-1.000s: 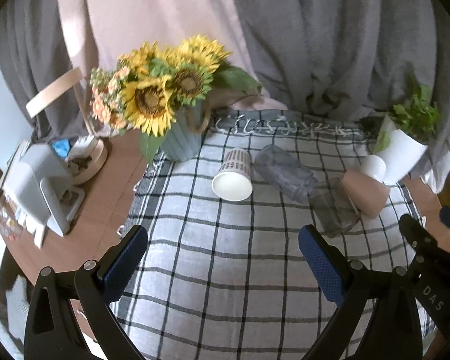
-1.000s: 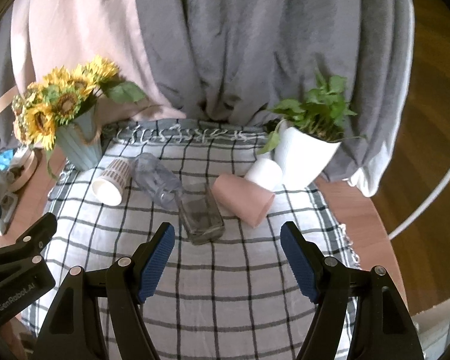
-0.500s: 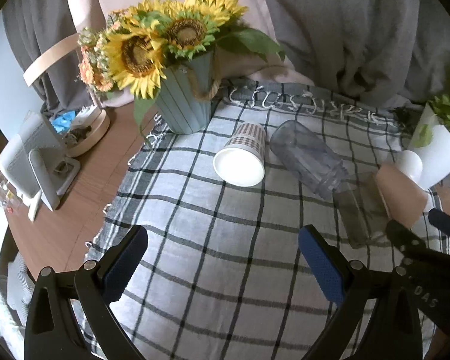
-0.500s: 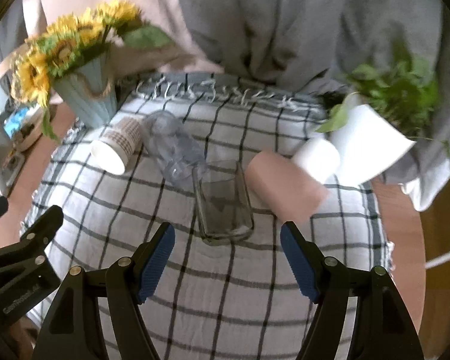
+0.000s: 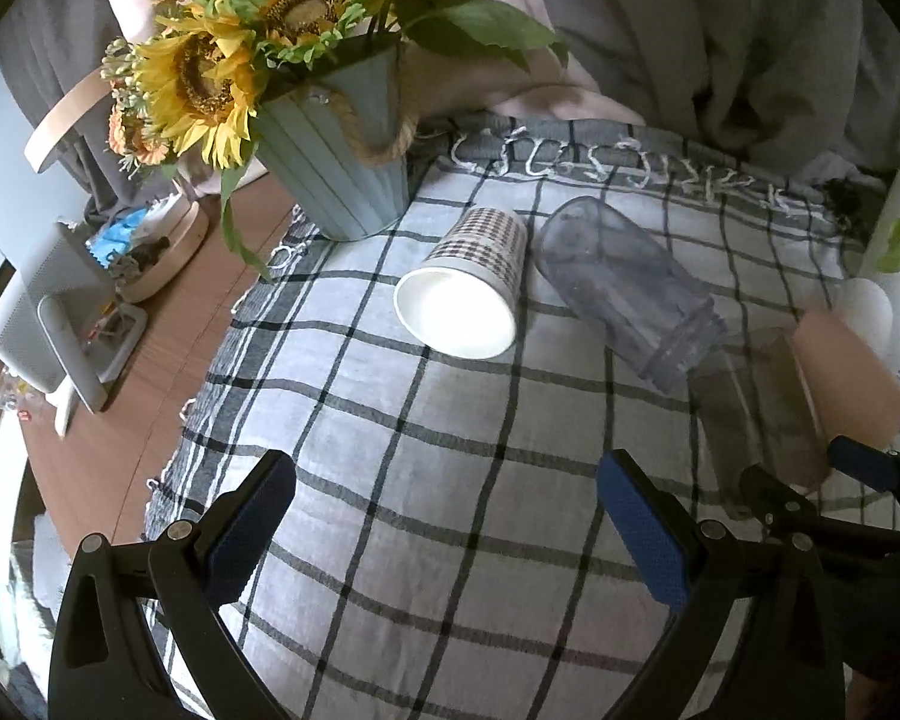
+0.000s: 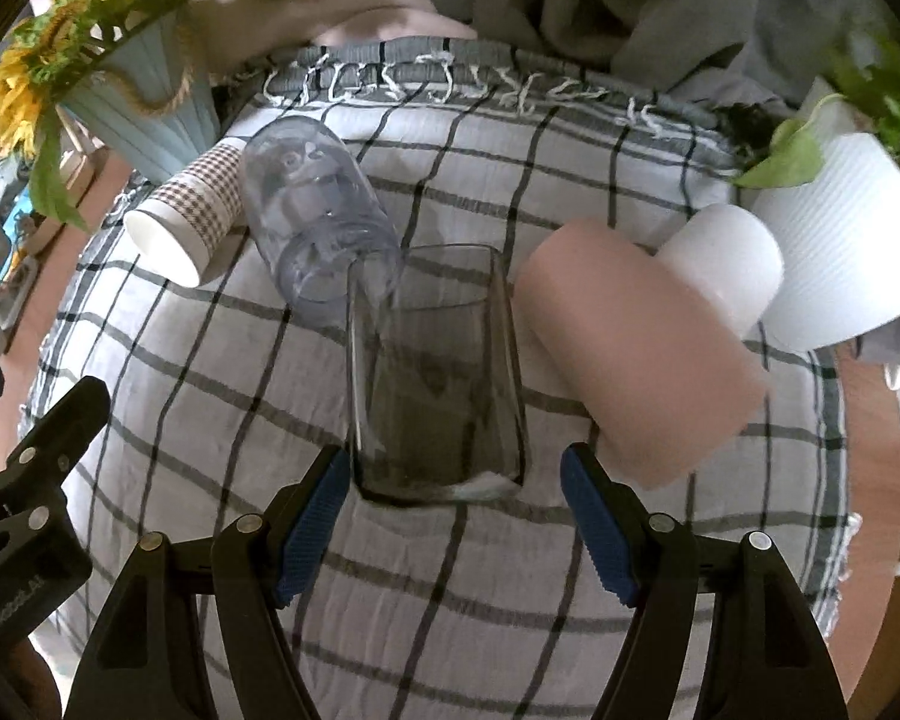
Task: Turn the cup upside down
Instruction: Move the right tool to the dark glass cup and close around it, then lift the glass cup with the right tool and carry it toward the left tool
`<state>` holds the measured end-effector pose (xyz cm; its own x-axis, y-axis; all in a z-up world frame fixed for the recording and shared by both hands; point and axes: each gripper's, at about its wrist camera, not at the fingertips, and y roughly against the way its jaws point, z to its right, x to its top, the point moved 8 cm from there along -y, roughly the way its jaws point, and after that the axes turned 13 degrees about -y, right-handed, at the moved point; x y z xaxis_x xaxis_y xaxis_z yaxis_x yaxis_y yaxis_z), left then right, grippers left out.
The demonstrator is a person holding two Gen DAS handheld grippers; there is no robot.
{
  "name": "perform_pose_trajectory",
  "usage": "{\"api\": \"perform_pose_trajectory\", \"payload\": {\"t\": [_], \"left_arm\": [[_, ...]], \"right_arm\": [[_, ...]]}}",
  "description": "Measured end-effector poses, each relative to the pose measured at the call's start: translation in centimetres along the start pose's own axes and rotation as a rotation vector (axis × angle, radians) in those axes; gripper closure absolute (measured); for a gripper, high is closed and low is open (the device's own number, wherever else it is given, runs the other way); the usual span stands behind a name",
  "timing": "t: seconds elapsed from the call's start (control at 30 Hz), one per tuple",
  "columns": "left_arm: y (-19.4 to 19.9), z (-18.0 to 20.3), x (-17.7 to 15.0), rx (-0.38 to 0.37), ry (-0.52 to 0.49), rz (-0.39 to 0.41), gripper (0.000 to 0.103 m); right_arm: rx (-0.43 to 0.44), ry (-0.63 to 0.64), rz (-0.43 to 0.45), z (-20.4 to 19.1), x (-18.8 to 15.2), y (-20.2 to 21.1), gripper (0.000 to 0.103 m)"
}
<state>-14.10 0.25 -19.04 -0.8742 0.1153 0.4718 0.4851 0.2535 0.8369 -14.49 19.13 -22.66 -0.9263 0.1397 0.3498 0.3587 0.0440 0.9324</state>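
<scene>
A checked cloth (image 6: 450,612) covers the table. On it five cups lie on their sides: a pink cup (image 6: 642,354) at 3 o'clock, a clear glass (image 6: 435,372) at centre, a plastic jar (image 6: 312,210) and paper cup (image 5: 468,288) toward 10 o'clock. The right gripper (image 6: 453,516) gapes wide, flanking the glass's near end; the left gripper (image 5: 447,528) gapes wide, empty

Clear square glass cup (image 6: 435,372) is lying on its side on the checked cloth, open mouth facing away toward the jar.

Soft, even daylight, faint shadows, strong fisheye bending with dark corners, perhaps slight edge blur.
</scene>
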Motion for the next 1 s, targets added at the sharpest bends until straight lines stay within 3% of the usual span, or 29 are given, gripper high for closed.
{"api": "perform_pose_trajectory", "payload": {"t": [0.4,0.57,0.83,1.0], "left_arm": [[-2.1,-0.3,0.2,0.028,0.007,-0.055,0.001],[-1.7,-0.5,0.2,0.034,-0.003,-0.034,0.001],[0.9,-1.7,-0.7,0.034,-0.074,0.015,0.001],[2.2,-3.2,-2.3,-0.022,-0.091,0.025,0.001]], "right_arm": [[0.036,0.027,-0.034,-0.9,1.9,-3.8,0.035],[0.034,0.005,-0.024,-0.8,2.0,-4.0,0.036],[0.024,-0.033,-0.005,-0.6,0.5,-1.8,0.036],[0.026,-0.105,0.025,-1.1,-1.2,0.8,0.036]]}}
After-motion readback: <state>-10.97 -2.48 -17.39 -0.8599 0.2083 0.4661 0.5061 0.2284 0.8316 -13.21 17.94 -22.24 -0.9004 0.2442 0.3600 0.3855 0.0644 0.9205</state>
